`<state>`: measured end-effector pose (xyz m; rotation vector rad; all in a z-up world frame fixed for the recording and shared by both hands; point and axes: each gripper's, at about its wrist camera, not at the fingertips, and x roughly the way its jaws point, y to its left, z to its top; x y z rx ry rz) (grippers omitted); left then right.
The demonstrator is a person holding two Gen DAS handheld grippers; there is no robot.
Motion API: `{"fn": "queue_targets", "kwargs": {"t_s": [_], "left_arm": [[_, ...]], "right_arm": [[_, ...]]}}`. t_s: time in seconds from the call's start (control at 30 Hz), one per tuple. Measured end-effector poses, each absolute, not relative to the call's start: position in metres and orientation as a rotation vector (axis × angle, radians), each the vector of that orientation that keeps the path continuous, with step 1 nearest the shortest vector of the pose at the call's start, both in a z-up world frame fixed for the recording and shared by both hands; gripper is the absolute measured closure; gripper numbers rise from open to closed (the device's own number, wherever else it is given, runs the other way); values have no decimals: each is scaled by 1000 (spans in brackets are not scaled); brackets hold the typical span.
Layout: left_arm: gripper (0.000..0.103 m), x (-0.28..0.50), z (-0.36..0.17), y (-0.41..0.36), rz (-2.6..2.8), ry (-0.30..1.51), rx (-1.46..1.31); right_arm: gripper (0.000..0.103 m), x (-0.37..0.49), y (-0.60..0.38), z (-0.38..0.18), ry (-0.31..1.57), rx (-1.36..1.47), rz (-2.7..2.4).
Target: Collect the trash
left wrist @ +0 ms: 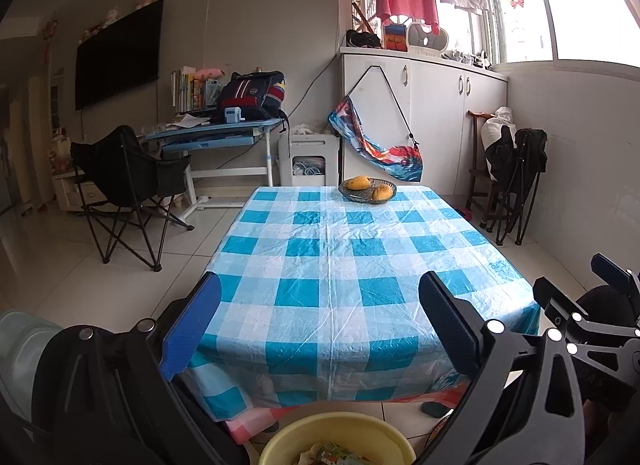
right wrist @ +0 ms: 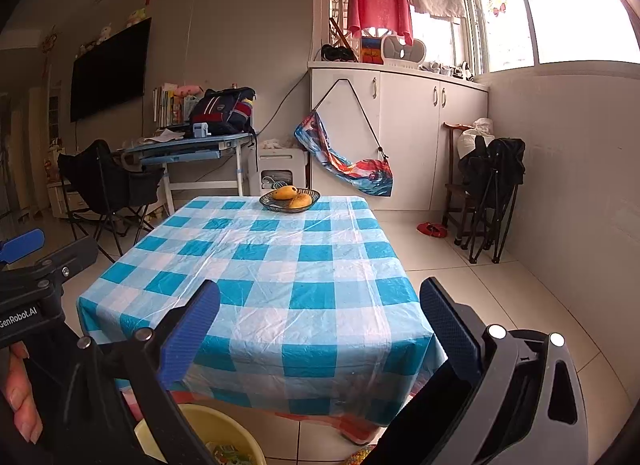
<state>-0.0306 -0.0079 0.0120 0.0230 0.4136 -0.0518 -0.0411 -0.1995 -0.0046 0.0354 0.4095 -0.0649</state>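
A yellow plastic basin [left wrist: 336, 439] stands on the floor just in front of the table's near edge, and colourful wrappers [left wrist: 332, 455] lie inside it. In the right wrist view the basin [right wrist: 200, 431] sits at the bottom left. My left gripper [left wrist: 320, 281] hovers above the basin, open wide, with nothing between its blue pads. My right gripper [right wrist: 320, 287] is held beside it on the right, also open and empty. No trash shows on the blue-and-white checked tablecloth [left wrist: 332, 265].
A glass dish [left wrist: 367, 190] with two mangoes sits at the table's far edge. A black folding chair [left wrist: 120, 185] and a desk stand to the left, folded chairs [left wrist: 514, 181] and cabinets to the right. A hand [right wrist: 20, 397] grips the left tool.
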Motion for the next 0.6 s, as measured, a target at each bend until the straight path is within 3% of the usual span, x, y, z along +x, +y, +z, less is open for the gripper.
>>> {"fn": "queue_targets", "kwargs": {"t_s": [0.6], "left_arm": [[7, -36, 7, -2, -24, 405, 37]], "right_arm": [[7, -40, -195, -9, 406, -4, -68]]}}
